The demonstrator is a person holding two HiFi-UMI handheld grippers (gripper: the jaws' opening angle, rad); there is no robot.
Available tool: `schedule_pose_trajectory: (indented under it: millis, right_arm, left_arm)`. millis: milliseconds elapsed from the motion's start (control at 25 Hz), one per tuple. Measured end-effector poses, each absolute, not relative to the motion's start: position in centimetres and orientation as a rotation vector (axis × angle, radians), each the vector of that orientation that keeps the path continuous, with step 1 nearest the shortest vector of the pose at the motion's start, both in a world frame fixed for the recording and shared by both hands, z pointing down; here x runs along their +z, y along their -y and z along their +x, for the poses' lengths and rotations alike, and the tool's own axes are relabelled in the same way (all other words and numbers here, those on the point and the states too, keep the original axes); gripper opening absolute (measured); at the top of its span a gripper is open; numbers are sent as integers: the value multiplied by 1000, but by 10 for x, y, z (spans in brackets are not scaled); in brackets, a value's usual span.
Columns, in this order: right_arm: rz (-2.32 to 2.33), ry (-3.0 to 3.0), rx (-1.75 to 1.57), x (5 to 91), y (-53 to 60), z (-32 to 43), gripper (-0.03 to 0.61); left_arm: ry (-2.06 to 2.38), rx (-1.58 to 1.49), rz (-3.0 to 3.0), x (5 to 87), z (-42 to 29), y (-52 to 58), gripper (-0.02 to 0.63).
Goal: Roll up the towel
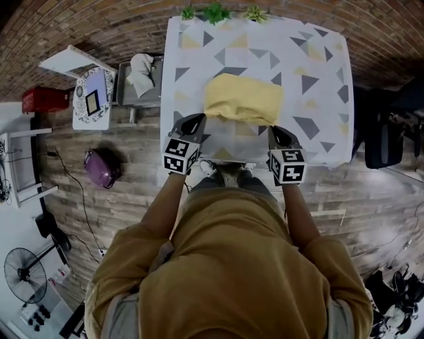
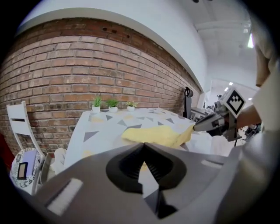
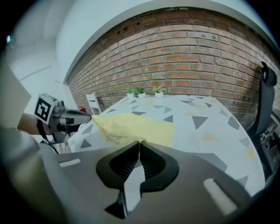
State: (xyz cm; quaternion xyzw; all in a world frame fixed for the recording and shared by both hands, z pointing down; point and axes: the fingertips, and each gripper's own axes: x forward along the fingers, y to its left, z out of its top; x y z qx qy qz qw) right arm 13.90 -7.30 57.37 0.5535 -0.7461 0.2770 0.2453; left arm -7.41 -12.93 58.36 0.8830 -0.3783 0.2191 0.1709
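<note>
A yellow towel lies on the white table with grey and yellow triangles, its near edge raised off the cloth. My left gripper is shut on the towel's near left corner, and my right gripper is shut on the near right corner. In the left gripper view the towel stretches from my shut left gripper across to the right gripper, which pinches its far corner. The right gripper view shows the towel running from my shut right gripper to the left gripper.
Three small potted plants stand along the table's far edge by the brick wall. A black office chair is at the right. On the left are a white chair, a red box, a purple object and a fan.
</note>
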Motion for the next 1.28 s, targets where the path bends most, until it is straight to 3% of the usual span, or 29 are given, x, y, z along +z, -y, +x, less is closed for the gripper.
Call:
schedule_pose_trajectory:
  millis: [560,880,1280]
  right_arm:
    - [1420,1987,809,600,32,154,17]
    - [1449,2037,779,572,44,163,17]
    - [1386,1960,880,593,94,192,17]
  left_arm:
    - [925,838,2506,629,-72,88,63]
    - [912,655,2465,586,-73,100,63]
    - [832,638,2178,613,-74,149,63]
